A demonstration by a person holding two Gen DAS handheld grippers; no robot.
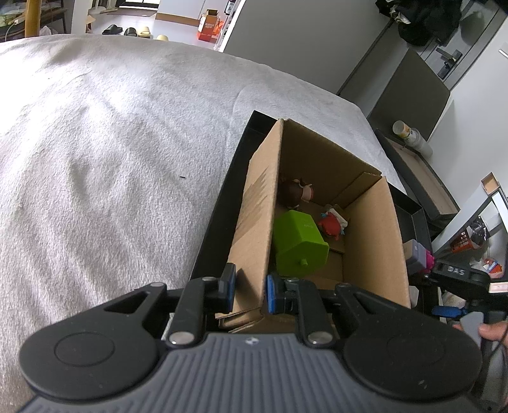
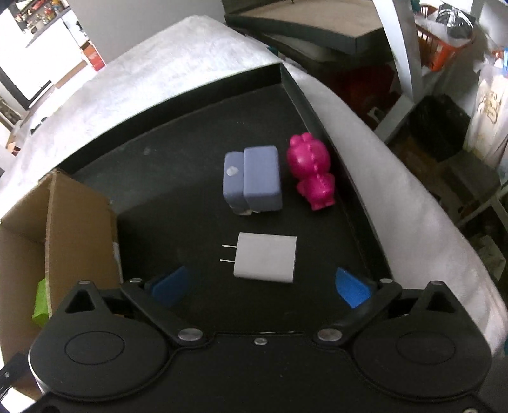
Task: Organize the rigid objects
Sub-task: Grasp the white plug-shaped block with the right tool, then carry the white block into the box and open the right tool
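My left gripper (image 1: 250,290) is shut on the near left wall of a cardboard box (image 1: 257,203), one pad on each side. Inside the box lie a green block toy (image 1: 298,244), a red figure (image 1: 331,224) and a brown-haired figure (image 1: 295,190). The box stands in a black tray (image 2: 177,178). My right gripper (image 2: 262,286) is open, just above and in front of a white plug charger (image 2: 266,262) lying flat on the tray. Beyond it lie a lilac block toy (image 2: 254,181) and a magenta figure (image 2: 312,170).
The tray sits on a grey blanket (image 1: 111,143). The box corner (image 2: 63,222) shows at the left of the right wrist view. Dark trays and shelving (image 2: 317,28) stand past the table's far edge. My right gripper also shows at the right of the left wrist view (image 1: 460,279).
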